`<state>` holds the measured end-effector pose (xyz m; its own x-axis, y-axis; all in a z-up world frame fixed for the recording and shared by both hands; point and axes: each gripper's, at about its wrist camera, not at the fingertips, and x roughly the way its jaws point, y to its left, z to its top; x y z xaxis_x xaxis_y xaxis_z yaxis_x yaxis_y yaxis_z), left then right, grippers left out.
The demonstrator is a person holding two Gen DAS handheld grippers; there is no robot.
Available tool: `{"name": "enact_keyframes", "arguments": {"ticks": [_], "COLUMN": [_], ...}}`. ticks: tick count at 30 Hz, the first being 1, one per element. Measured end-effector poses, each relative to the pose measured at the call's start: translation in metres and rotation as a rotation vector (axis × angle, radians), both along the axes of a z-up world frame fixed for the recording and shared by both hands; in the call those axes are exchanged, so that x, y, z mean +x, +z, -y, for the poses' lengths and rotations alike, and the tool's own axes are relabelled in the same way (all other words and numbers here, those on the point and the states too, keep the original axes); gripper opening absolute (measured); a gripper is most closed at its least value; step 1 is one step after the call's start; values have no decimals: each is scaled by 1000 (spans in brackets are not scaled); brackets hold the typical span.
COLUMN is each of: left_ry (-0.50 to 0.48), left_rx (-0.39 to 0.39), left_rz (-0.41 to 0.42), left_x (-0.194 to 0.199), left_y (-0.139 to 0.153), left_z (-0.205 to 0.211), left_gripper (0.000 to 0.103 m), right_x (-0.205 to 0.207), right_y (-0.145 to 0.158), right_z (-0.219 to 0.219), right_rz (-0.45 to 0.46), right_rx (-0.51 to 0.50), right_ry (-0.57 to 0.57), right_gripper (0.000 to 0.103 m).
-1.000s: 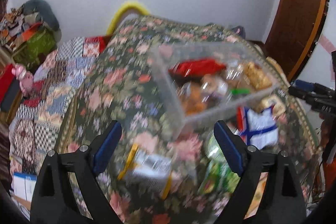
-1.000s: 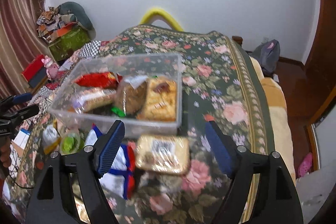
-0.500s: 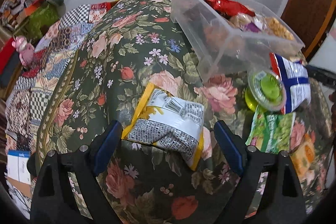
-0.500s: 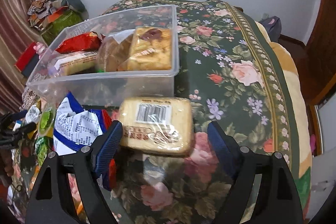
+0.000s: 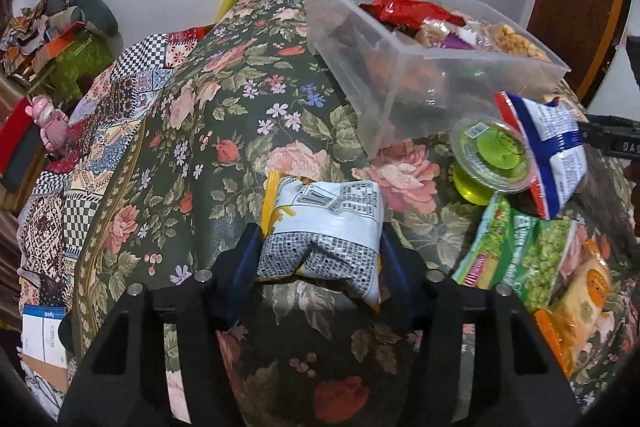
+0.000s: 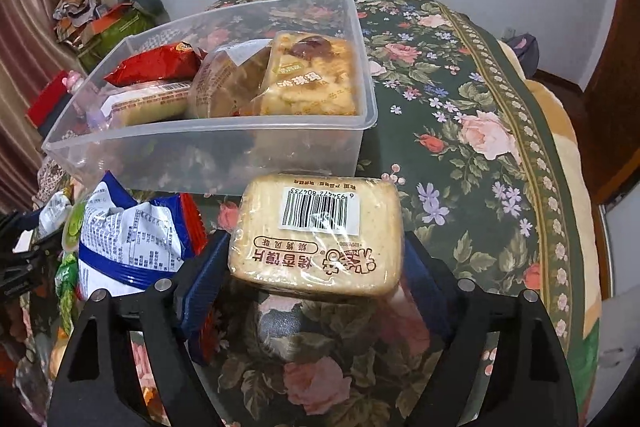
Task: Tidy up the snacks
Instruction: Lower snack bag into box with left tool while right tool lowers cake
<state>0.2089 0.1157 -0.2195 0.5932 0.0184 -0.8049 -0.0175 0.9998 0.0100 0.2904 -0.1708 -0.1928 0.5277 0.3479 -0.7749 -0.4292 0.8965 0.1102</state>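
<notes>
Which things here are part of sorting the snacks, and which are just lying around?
Part of the job:
clear bin
grey-checked packet
wrapped cake slab
blue-and-white bag
green jelly cup
green pea packet

Just lying about:
pink toy
clothes pile
floral bedspread

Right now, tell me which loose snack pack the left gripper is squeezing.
The grey-and-white grid-patterned bag with yellow edges, pinched in the left gripper; the blue-and-white bag and green pea pack lie untouched.
</notes>
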Motion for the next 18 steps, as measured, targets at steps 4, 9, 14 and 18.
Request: {"name": "enact_keyframes", "arguments": {"ticks": [4,9,14,18], "left_ry": [5,17,19,11], "left_rx": [-21,-45,-62,-71], "left_rz": [10,37,87,125], "left_x": [-5,-11,-14,-12], "left_y": [8,24,48,67], "left_z": [1,1,3,6], "left_gripper": [52,51,51,51], "right_x": [-8,-14,-22,-24], "right_y": [4,13,33,52], "right_z": [6,17,26,28], "right_rz": [8,28,77,119], "right_rx": [19,40,63,96], "right_ry": [-10,-28,-42,-40], "right_gripper": [79,79,78,78]}}
